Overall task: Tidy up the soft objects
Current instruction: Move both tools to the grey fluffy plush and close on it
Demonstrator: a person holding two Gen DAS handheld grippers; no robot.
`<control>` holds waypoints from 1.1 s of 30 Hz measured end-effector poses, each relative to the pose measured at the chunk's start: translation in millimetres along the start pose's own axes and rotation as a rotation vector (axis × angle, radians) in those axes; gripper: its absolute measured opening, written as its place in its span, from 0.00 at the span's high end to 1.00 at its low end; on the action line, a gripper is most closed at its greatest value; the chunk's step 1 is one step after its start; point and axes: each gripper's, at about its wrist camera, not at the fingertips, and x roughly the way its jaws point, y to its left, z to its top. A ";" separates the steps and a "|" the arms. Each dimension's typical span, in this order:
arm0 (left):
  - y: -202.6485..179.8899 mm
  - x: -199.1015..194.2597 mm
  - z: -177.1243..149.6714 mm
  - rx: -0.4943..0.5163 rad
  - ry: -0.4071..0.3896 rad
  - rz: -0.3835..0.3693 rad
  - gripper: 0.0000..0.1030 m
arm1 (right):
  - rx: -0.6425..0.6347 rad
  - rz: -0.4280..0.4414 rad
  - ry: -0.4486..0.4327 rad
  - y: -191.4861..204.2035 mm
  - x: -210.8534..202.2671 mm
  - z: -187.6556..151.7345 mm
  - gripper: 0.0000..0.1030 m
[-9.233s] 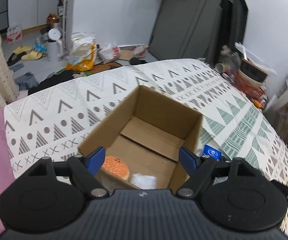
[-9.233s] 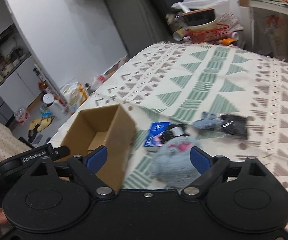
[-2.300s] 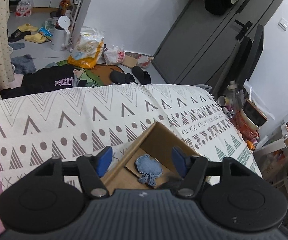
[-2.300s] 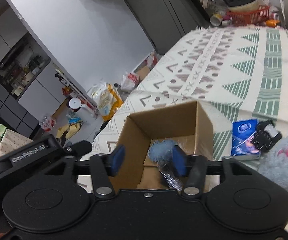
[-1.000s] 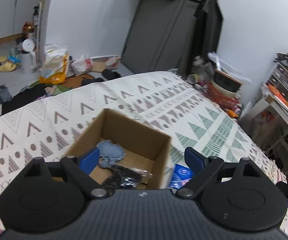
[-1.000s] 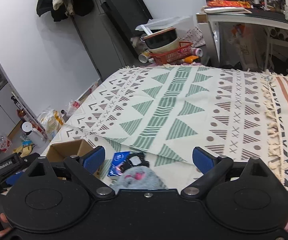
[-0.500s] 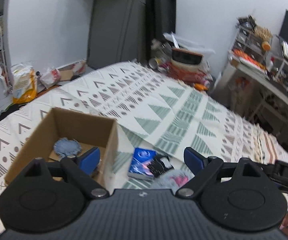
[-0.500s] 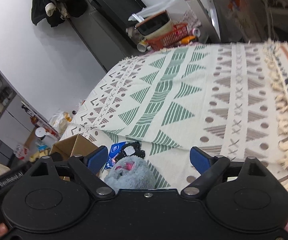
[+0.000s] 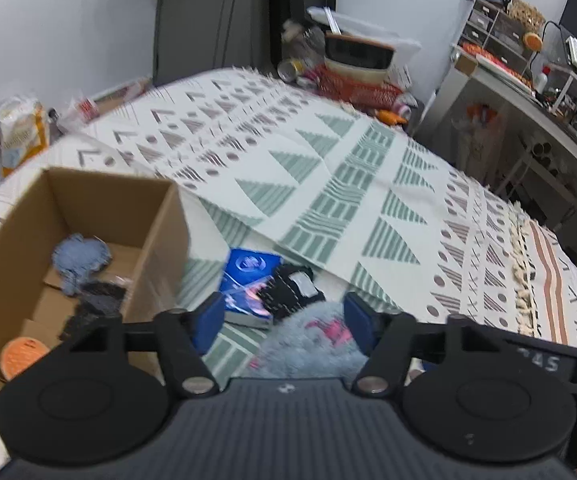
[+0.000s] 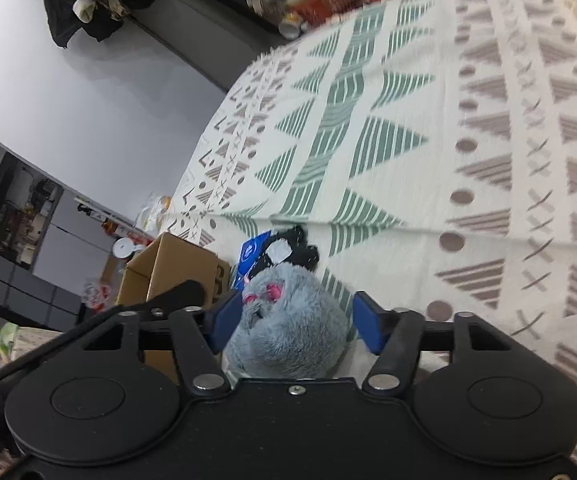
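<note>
A fluffy grey plush toy with pink marks lies on the patterned blanket, between the blue fingers of my right gripper, which is open around it. It also shows in the left wrist view, under my open left gripper. An open cardboard box stands to the left and holds a blue fabric piece, a dark packet and an orange item. A blue packet and a black soft item lie beside the box.
The patterned blanket spreads far to the right, with a fringe and striped cloth at its edge. A cluttered desk and a red basket stand beyond. Bags lie on the floor at the left.
Both grippers have come down close over the grey plush toy. The right gripper's fingers now stand either side of it. The left view swung from the box toward the toy.
</note>
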 end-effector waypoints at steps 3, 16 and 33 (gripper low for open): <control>-0.7 13.4 -1.8 -0.013 0.045 -0.008 0.54 | 0.032 0.019 0.032 -8.3 9.4 0.8 0.48; 4.8 51.7 -11.5 -0.036 0.164 0.035 0.54 | 0.005 -0.003 0.090 -18.2 35.7 3.0 0.50; 7.3 20.6 -21.6 -0.089 0.154 -0.059 0.69 | -0.054 0.021 0.049 0.2 3.7 -13.9 0.78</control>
